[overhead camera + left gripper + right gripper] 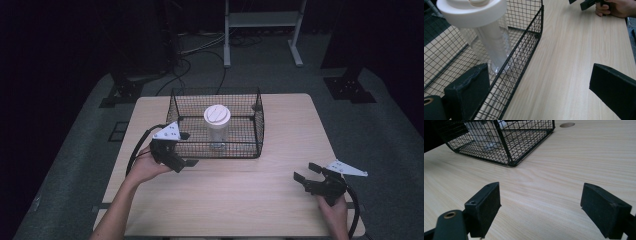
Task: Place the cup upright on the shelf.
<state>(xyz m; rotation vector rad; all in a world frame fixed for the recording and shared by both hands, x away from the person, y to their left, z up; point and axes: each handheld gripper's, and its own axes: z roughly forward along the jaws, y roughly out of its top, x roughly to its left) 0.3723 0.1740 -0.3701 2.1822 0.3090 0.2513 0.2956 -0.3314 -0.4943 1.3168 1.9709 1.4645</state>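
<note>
High view puts a black wire basket (260, 131) at the table's (240, 200) 12 o'clock, with 1 clear bottle (218, 131) standing upright inside it under a white lid (217, 114). At the basket's 8 o'clock, the left gripper (186, 149) sits against the near-left corner, its 2 jaws spread wide and holding nothing. Left gripper view shows 1 jaw over the basket's wire side and the other over bare wood, the bottle just beyond. At the table's 4 o'clock, well apart from the basket, the right gripper (307, 171) rests low, its jaws spread wide and empty. Right gripper view looks across bare wood toward the basket's corner at 11 o'clock.
</note>
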